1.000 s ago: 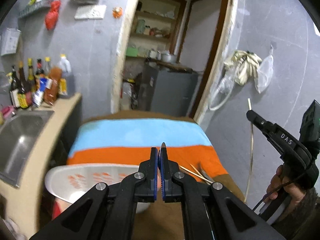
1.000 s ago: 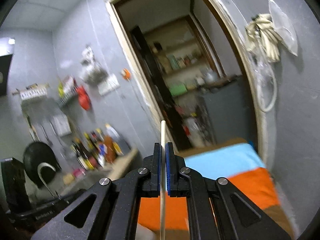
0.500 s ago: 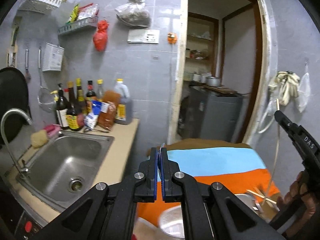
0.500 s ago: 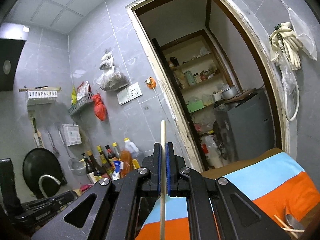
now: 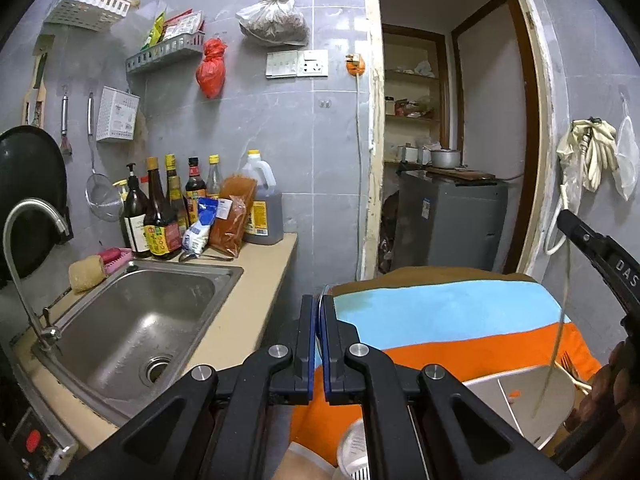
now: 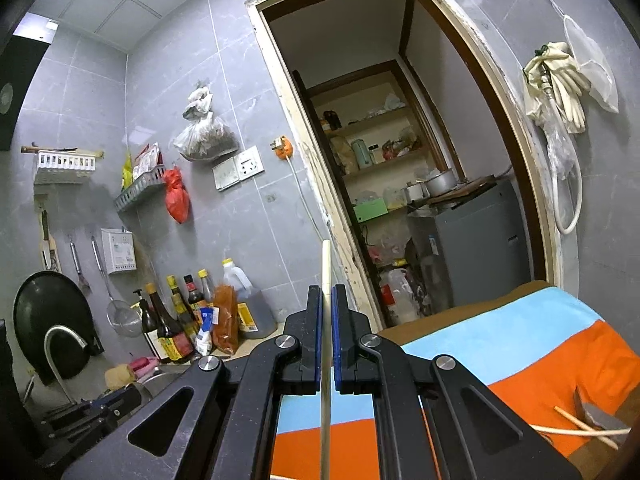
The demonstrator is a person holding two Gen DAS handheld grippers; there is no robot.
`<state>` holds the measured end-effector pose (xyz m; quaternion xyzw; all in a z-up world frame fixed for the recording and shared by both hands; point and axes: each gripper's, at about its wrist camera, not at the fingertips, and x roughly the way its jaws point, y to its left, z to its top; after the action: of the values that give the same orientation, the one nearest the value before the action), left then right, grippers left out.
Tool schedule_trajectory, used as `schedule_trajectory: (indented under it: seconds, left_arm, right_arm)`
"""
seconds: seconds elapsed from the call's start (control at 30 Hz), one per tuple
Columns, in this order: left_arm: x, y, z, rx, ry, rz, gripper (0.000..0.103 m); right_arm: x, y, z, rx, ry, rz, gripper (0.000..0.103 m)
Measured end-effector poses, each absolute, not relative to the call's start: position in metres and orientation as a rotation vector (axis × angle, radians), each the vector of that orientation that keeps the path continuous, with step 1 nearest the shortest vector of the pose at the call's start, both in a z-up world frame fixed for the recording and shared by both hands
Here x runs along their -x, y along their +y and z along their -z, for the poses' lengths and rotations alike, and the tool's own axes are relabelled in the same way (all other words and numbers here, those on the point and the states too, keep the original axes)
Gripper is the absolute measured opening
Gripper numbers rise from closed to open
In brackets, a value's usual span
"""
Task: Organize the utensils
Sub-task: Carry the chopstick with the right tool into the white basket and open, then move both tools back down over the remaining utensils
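Observation:
My right gripper (image 6: 328,292) is shut on a pale wooden chopstick (image 6: 325,360) that stands upright between its pads. In the left wrist view that chopstick (image 5: 558,332) hangs from the right gripper (image 5: 568,220), its tip over a white plate (image 5: 524,400). My left gripper (image 5: 319,302) is shut on a thin clear-rimmed thing (image 5: 322,294) seen edge-on; I cannot tell what it is. Loose chopsticks (image 6: 580,426) and a grey utensil (image 6: 596,410) lie on the striped blue and orange cloth (image 6: 520,344).
A steel sink (image 5: 132,328) with a tap (image 5: 28,240) is at the left. Sauce bottles (image 5: 168,208) stand on the counter behind it. A white perforated cup (image 5: 354,456) sits low beside the plate. A doorway (image 5: 448,160) opens to a pantry.
Both grippers have lifted and tilted up, so the views swung from the table to the wall and sink. The plate has moved to the lower right of the left view.

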<state>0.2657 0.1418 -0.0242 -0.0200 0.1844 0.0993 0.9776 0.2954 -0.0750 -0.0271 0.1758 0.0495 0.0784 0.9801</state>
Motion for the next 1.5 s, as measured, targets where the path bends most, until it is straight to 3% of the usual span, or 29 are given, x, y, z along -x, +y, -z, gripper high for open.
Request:
schedule_trajectory:
  seconds: [0.3, 0.43, 0.5, 0.53, 0.63, 0.8, 0.93, 1.17, 1.5]
  left_arm:
    - [-0.259, 0.136, 0.036, 0.078, 0.457, -0.077, 0.003]
    - [-0.256, 0.140, 0.039, 0.152, 0.507, -0.034, 0.005]
    - [-0.255, 0.143, 0.040, 0.187, 0.527, -0.015, 0.012]
    - [-0.254, 0.144, 0.039, 0.215, 0.535, -0.004, 0.020]
    - [-0.249, 0.147, 0.036, 0.263, 0.533, 0.005, 0.033]
    - [-0.242, 0.142, 0.022, 0.278, 0.517, 0.007, 0.053]
    - [-0.237, 0.130, 0.006, 0.281, 0.483, 0.015, 0.064]
    - [-0.226, 0.095, -0.018, 0.248, 0.417, 0.026, 0.091]
    - [-0.216, 0.016, -0.038, 0.141, 0.328, 0.045, 0.100]
  right_arm:
    - [-0.294, -0.079, 0.040, -0.355, 0.206, -0.199, 0.005]
    - [-0.289, -0.086, 0.041, -0.354, 0.242, -0.217, 0.011]
    - [-0.287, -0.092, 0.040, -0.367, 0.257, -0.222, 0.021]
    - [-0.285, -0.096, 0.040, -0.376, 0.263, -0.225, 0.026]
    - [-0.280, -0.105, 0.037, -0.382, 0.277, -0.230, 0.030]
    - [-0.265, -0.127, 0.025, -0.376, 0.275, -0.215, 0.048]
    - [-0.251, -0.150, 0.012, -0.349, 0.272, -0.187, 0.071]
    - [-0.227, -0.192, -0.015, -0.268, 0.252, -0.130, 0.099]
    - [-0.199, -0.253, -0.042, -0.136, 0.228, -0.064, 0.101]
